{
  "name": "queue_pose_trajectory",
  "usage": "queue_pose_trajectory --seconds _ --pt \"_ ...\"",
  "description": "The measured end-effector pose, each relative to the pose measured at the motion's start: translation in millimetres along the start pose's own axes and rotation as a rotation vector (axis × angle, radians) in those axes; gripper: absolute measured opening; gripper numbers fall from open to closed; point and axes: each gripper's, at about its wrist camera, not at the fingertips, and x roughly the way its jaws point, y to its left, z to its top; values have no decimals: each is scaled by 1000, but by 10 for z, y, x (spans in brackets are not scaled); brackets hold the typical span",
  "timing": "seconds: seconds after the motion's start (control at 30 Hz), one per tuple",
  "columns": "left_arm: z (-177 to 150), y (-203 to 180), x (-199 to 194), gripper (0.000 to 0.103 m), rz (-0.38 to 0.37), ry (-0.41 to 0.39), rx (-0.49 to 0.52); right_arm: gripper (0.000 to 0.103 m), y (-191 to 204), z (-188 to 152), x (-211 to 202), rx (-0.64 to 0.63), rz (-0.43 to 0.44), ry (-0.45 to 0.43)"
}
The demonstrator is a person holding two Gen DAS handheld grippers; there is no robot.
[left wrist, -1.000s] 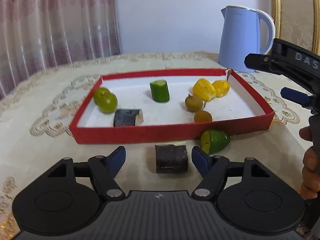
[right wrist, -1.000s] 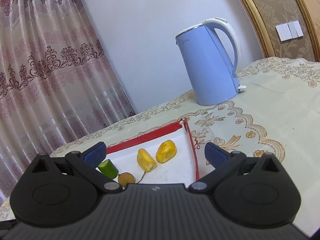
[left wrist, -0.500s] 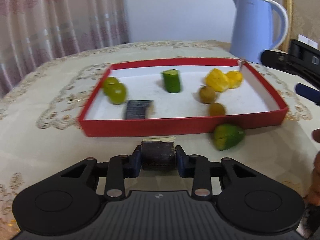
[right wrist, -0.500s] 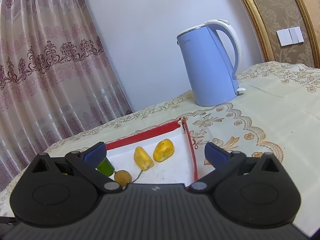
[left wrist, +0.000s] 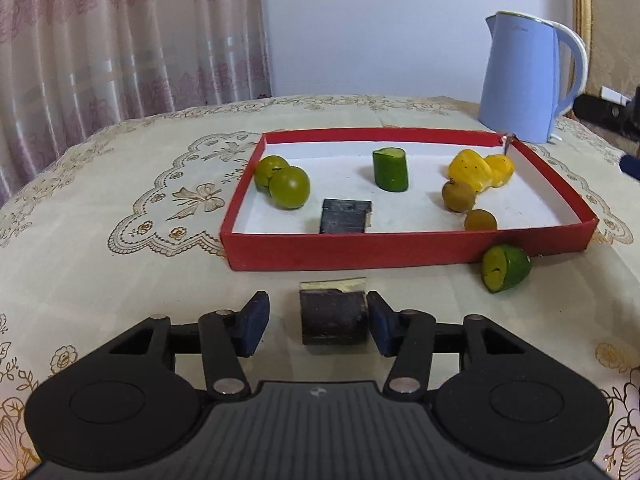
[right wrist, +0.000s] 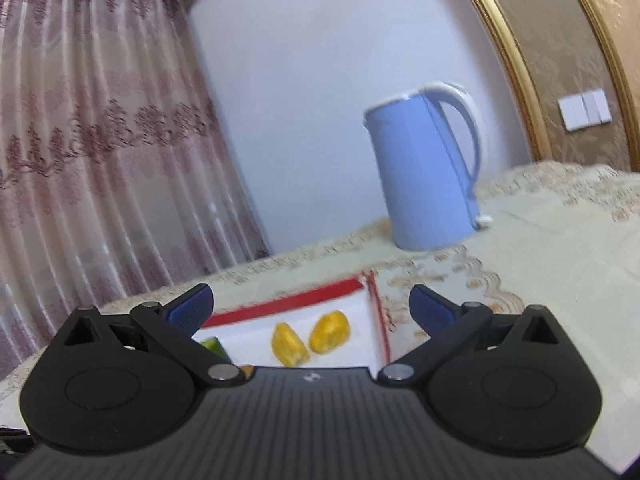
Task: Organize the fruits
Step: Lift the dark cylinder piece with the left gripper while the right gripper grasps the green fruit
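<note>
Fruit chunk [left wrist: 333, 316]: dark brown block, pale cut top, on surface [left wrist: 120, 280]; left gripper [left wrist: 316, 323] spread, just opening; right gripper [right wrist: 311, 307] spread, empty.

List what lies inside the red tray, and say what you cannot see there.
Inside the red tray: two green fruits, a cucumber piece, two yellow pieces, two brown fruits and a dark block. The near wall hides the floor just behind it.

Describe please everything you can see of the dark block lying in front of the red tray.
The dark block is a short brown-purple chunk with a pale cut face turned toward the red tray. It lies on the tablecloth, outside the tray, between the fingers of the left gripper. The jaws have just been opening; a gap shows at the left pad.
</note>
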Motion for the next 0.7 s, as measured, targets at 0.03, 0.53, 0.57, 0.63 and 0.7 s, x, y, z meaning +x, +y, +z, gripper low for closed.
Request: queue_pose_trajectory --seconds 0.03,0.53,0.57,0.63,0.7 --pt "-6 -15 8 52 2 0 8 103 16 -1 -5 -11 10 -1" --pt "14 -43 91 42 18 6 2 103 86 -5 -16 -44 27 -4" --pt "15 -48 89 37 8 8 3 103 107 -8 -30 -58 26 -12" --pt "16 -60 81 33 0 12 -1 103 147 -15 -51 -83 33 -26" --pt "13 -68 71 33 5 10 3 103 187 -23 -73 -104 39 -42"
